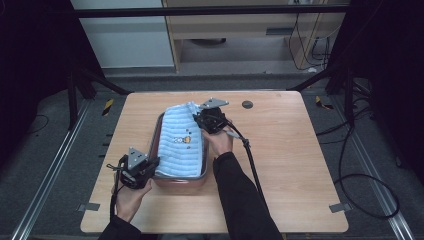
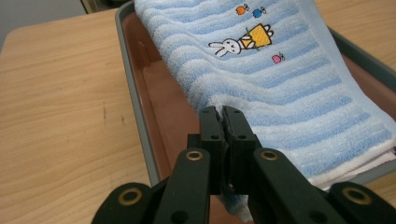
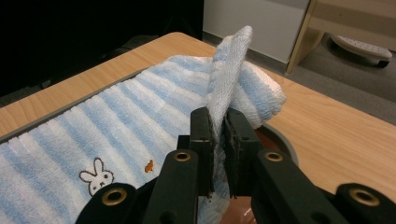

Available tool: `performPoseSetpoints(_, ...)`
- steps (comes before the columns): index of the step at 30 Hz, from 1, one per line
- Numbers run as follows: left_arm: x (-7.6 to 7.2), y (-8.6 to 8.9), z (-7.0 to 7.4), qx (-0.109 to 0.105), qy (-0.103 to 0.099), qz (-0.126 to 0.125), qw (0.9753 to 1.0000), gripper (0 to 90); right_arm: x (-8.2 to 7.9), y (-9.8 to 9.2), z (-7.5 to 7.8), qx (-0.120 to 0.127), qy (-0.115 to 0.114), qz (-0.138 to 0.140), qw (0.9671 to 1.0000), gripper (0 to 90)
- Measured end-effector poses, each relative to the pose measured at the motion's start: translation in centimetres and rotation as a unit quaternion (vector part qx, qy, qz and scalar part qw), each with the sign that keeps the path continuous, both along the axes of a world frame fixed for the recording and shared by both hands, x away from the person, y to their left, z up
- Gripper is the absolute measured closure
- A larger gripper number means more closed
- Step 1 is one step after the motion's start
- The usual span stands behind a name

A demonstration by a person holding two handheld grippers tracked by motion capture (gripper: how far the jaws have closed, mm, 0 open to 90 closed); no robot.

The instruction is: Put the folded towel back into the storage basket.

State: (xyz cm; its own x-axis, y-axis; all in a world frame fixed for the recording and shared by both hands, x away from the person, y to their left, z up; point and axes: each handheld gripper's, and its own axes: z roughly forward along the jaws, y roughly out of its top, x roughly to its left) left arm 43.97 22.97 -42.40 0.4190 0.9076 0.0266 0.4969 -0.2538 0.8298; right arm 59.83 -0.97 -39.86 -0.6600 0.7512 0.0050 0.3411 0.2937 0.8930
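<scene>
Both tools, left tool (image 2: 222, 113) and right tool (image 3: 220, 116), pinch towel (image 1: 180, 142) corners over tray (image 1: 156, 132).

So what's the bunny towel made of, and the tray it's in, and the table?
The towel looks like soft cotton terry: fuzzy looped ribs in blue and white, with a stitched bunny. The tray seems metal or enamel, with a smooth grey rim and a glossy reddish-brown inside that reflects light. The table looks like wood or wood-look laminate, pale grain, matte.
</scene>
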Motion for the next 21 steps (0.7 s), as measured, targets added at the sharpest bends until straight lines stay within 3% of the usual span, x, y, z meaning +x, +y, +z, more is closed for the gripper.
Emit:
performPoseSetpoints(14,0.2,-0.1,-1.1,0.019,0.016,0.001,0.9997,87.3,0.2,0.0,-2.6,-0.015,0.03,-0.008,0.9994,82.0)
performPoseSetpoints(21,0.4,-0.1,-1.5,0.019,0.024,0.012,0.9995,83.1,0.3,0.3,-3.7,-0.035,0.056,-0.001,0.9978,74.3)
